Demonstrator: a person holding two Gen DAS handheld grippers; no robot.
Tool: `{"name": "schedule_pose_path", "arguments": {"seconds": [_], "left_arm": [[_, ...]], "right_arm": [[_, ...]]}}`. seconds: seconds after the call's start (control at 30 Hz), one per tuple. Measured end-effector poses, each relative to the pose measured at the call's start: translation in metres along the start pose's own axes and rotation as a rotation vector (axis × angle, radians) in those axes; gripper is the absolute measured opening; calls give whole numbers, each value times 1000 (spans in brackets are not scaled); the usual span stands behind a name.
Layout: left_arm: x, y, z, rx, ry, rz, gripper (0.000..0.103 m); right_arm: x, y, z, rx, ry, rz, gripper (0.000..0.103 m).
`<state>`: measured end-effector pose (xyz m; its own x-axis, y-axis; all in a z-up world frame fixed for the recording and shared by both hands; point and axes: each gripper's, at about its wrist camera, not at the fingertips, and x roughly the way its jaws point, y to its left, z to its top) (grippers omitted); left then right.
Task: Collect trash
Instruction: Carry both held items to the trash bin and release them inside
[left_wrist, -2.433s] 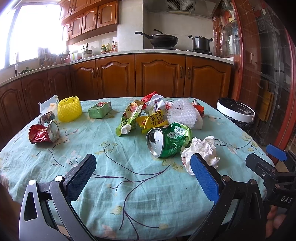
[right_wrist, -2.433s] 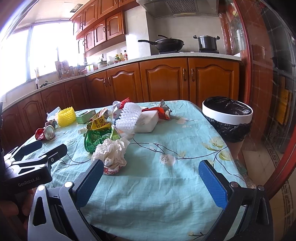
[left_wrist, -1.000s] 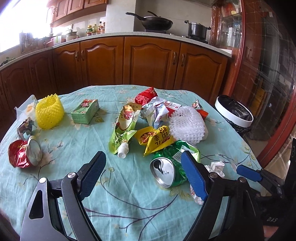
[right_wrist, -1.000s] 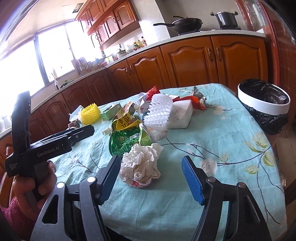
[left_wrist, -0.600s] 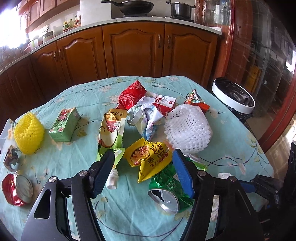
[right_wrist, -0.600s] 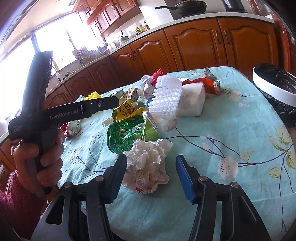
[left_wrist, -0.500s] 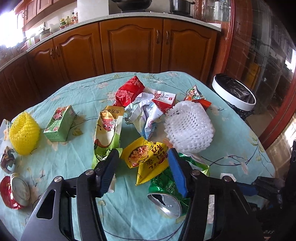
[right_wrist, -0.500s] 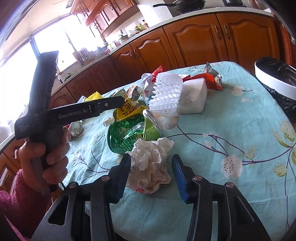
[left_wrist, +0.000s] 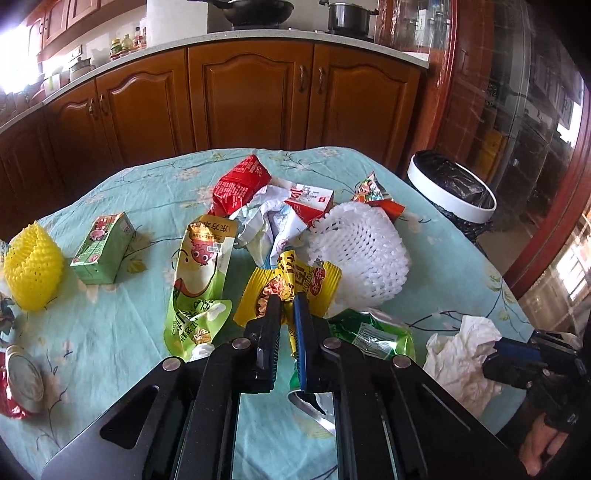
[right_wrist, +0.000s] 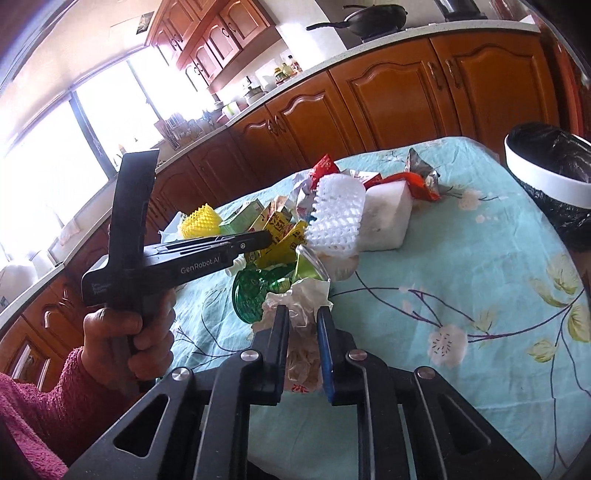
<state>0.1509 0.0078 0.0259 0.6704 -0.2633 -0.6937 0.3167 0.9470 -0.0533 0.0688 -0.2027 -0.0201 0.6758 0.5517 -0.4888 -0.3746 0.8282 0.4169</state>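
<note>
- You see brown wooden cabinets (left_wrist: 236, 92) behind the table.
- A black wok (left_wrist: 251, 7) and a steel pot (left_wrist: 345, 16) stand on the stove.
- Small bottles (left_wrist: 125, 44) stand on the countertop (left_wrist: 110, 62).

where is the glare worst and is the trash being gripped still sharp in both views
Right wrist view: the window is blown out white, but the crumpled tissue in the right gripper stays sharp. Left wrist view: only a top-left corner flare; the yellow wrapper in the left gripper is crisp.
</note>
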Motion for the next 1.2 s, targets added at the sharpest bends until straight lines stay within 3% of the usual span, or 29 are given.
{"name": "schedule_pose_path", "arguments": {"seconds": [0.13,0.33,0.87,1.2], "left_arm": [[-23,-7,7,-10,-58,-20,6],[-30,-37,13,-25,-77,-91,6],[11,-115,37,48,-8,-178,6],[43,-163,87,95,-2,-220,6]], "right_arm": [[-13,-7,13,-11,-59,-39,15],[-21,-17,28,-58,-118,-180,15],[-52,-78,54,3,-157,-349,15],[-76,-139,86,93,-189,-444,15]]}}
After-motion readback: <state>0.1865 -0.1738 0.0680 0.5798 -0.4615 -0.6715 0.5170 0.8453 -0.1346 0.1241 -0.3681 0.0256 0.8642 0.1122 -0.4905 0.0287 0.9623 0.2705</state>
